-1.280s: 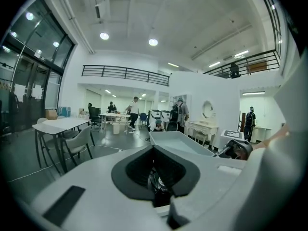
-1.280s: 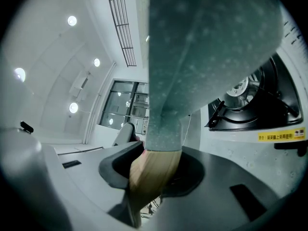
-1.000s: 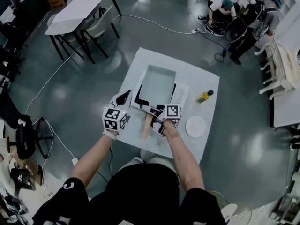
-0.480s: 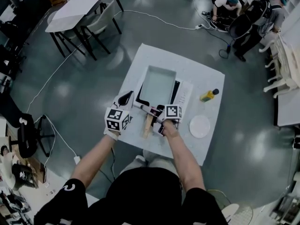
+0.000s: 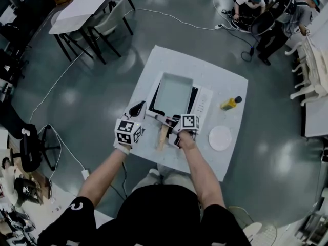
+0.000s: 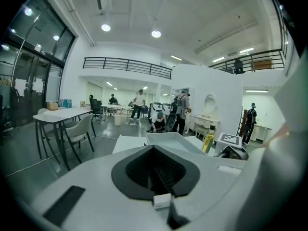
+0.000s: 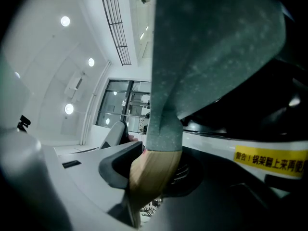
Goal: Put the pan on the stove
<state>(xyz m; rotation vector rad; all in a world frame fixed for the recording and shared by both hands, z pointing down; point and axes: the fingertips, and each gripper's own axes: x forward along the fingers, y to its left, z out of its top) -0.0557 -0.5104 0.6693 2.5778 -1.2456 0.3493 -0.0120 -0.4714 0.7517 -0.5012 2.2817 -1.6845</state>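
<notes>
The pan (image 5: 171, 92), grey and rectangular, is held over the black stove (image 5: 193, 99) on the white tabletop (image 5: 205, 70). Its wooden handle (image 5: 161, 137) is clamped between the jaws of the right tool (image 5: 173, 131). In the right gripper view the pale wood is seen pinched between the dark pads, the speckled underside of the pan rises above, and a dark gap shows between it and the stove's top. From this the pan is judged not yet to be resting flat. The left tool (image 5: 136, 108) is held just beside the stove's near left corner, its jaws drawn together on nothing. The step in hand is judged to be the setting-down. It would be done well if the pan were lowered slowly and held level, so that the whole base meets the surface at once rather than one corner first. The base should be centred on the black cooking area and kept off the white control strip (image 5: 201, 104) at the right. The grip should not be loosened until the weight is taken by the stove, since the pan's weight hangs well forward of the grip and could make it sag or twist. The yellow bottle (image 5: 229, 103) and the white plate (image 5: 220, 138) lie further right and need not be disturbed.
</notes>
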